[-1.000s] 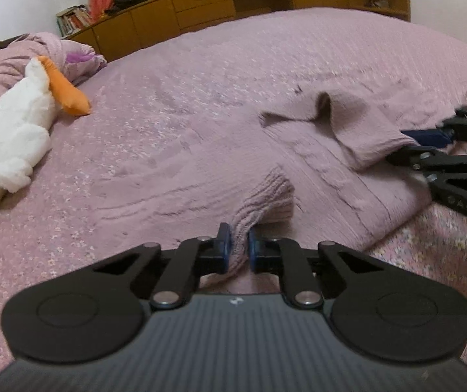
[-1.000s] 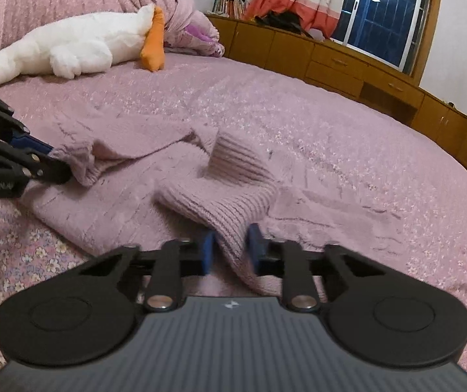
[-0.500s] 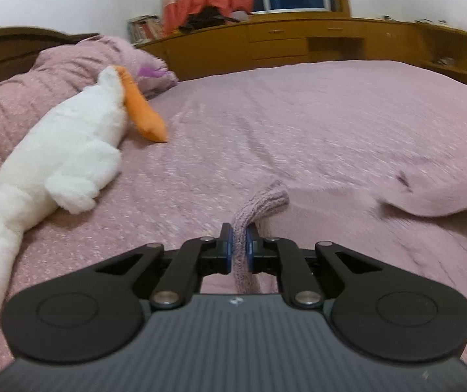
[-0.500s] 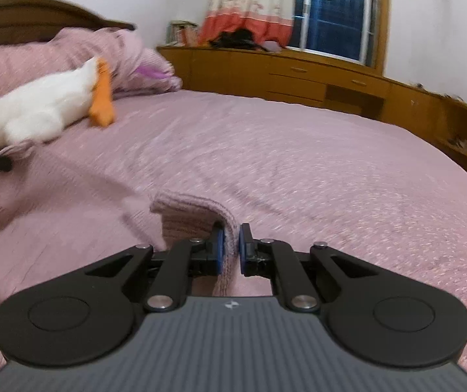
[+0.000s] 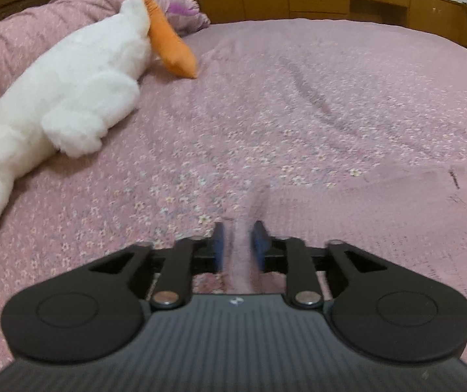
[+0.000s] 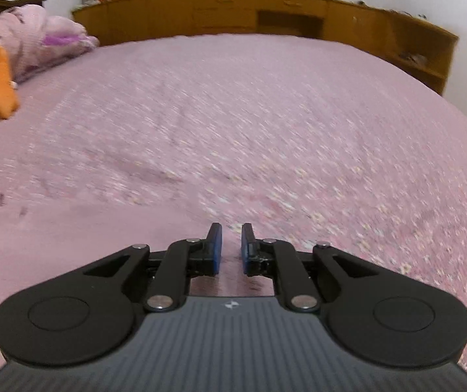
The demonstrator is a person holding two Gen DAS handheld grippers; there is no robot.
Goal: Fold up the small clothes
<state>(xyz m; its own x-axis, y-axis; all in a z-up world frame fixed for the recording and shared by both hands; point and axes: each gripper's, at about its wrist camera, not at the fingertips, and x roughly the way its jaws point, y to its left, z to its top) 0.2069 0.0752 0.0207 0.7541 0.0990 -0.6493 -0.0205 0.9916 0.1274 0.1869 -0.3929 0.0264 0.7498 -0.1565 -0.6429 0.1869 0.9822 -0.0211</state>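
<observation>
A pale pink knitted sweater (image 5: 380,228) lies spread flat on the flowered pink bedspread (image 5: 298,98). My left gripper (image 5: 238,245) sits low over the sweater's left end. Its jaws are opening, and a narrow ridge of knit runs between the blue pads without being pinched. In the right wrist view the sweater (image 6: 70,245) fills the lower left. My right gripper (image 6: 231,245) is at its right edge with the jaws opening a little. A slim gap shows between the pads, with loose fabric below them.
A long white plush goose (image 5: 80,91) with an orange beak (image 5: 171,52) lies on the left of the bed, against a bunched pink quilt (image 5: 21,39). Wooden cabinets (image 6: 266,19) line the far side of the bed.
Both grippers swung apart with the sweater's ends pinched and came low over the bed. The raised folds are gone and the sweater lies flat. Both pairs of jaws have parted.
</observation>
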